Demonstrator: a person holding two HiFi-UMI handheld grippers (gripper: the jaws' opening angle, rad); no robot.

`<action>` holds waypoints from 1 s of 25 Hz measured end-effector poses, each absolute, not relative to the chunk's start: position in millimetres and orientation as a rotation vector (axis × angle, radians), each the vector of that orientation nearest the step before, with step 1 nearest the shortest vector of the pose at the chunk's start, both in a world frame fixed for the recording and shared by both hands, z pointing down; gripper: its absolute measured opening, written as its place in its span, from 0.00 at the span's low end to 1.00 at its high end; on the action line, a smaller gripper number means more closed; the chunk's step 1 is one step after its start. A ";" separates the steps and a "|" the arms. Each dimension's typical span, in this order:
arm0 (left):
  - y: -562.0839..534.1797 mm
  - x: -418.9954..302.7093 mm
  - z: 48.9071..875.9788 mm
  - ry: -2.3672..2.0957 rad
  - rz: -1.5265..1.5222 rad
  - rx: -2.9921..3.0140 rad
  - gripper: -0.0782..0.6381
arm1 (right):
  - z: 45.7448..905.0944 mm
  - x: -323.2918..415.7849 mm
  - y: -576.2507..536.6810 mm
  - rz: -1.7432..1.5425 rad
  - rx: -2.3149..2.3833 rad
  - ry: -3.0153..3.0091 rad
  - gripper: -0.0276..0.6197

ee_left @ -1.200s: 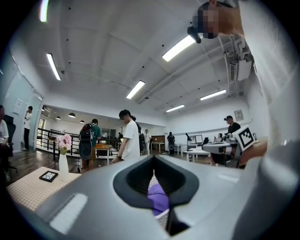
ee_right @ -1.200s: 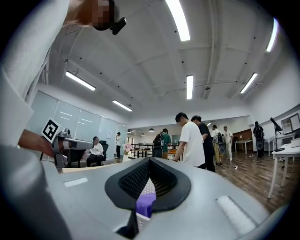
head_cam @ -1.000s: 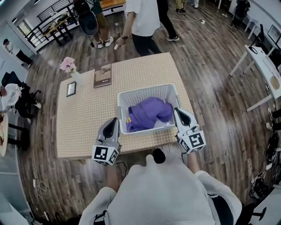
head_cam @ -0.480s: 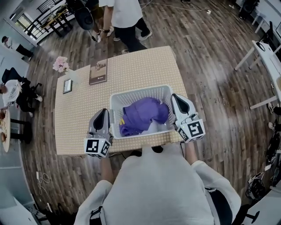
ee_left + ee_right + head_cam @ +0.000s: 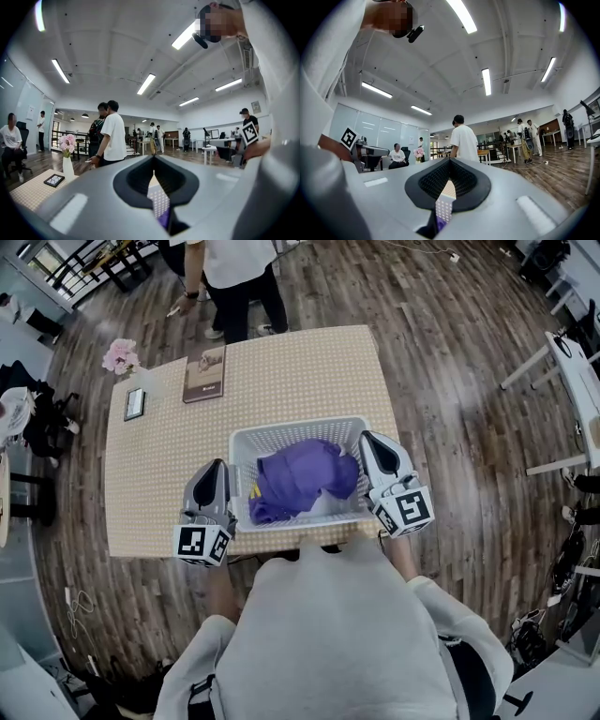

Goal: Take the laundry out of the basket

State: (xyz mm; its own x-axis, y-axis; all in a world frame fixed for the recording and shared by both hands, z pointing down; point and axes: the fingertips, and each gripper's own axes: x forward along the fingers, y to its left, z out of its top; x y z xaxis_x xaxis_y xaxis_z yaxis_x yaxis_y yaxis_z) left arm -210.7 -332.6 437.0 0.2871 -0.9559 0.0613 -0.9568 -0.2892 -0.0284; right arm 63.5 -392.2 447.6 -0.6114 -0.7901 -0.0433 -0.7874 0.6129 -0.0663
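A white mesh basket [image 5: 291, 432] stands near the front edge of the tan table [image 5: 281, 371], with purple laundry [image 5: 298, 479] heaped inside it. My left gripper [image 5: 217, 467] sits just outside the basket's left wall, its jaws together and nothing between them. My right gripper [image 5: 365, 440] is shut and empty beside the right wall. Both point level, away from me. In the left gripper view the jaw tips [image 5: 153, 158] meet, and basket mesh [image 5: 159, 201] shows below them. The right gripper view shows the same with its tips [image 5: 449, 160] and the mesh [image 5: 444, 206].
At the table's far left are a vase of pink flowers [image 5: 119, 354], a small framed picture [image 5: 135, 403] and a brown book [image 5: 205, 374]. A person in a white shirt [image 5: 230, 268] stands at the far edge. A white desk [image 5: 562, 381] is off to the right.
Both grippers have moved forward from the basket's near corners to alongside its side walls. The standing person has shifted left behind the table.
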 end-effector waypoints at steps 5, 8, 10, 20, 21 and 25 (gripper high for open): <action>-337.3 -211.4 438.8 -1.848 0.095 2.513 0.12 | 451.5 61.0 -393.2 -0.080 -1.371 2.776 0.04; -339.4 -215.8 441.3 -1.841 0.099 2.507 0.12 | 455.6 55.6 -394.3 -0.093 -1.374 2.802 0.04; -340.9 -222.1 442.5 -1.846 0.107 2.496 0.12 | 458.9 50.7 -394.7 -0.106 -1.379 2.820 0.04; -337.4 -257.6 484.0 -1.807 0.158 2.403 0.12 | 493.1 31.7 -386.5 -0.220 -1.462 2.868 0.04; -337.8 -259.6 488.6 -1.799 0.160 2.396 0.12 | 496.4 30.0 -386.1 -0.227 -1.471 2.873 0.04; -340.4 -265.2 504.2 -1.770 0.163 2.382 0.12 | 507.0 24.2 -384.3 -0.238 -1.494 2.903 0.04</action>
State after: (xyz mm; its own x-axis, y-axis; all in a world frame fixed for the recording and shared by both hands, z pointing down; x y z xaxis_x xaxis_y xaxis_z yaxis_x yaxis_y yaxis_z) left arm -265.2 -340.4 504.2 0.2897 -0.9386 0.1872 -0.9570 -0.2814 0.0700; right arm 24.2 -384.3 507.0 -0.5764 -0.7964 0.1828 -0.8156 0.5745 -0.0686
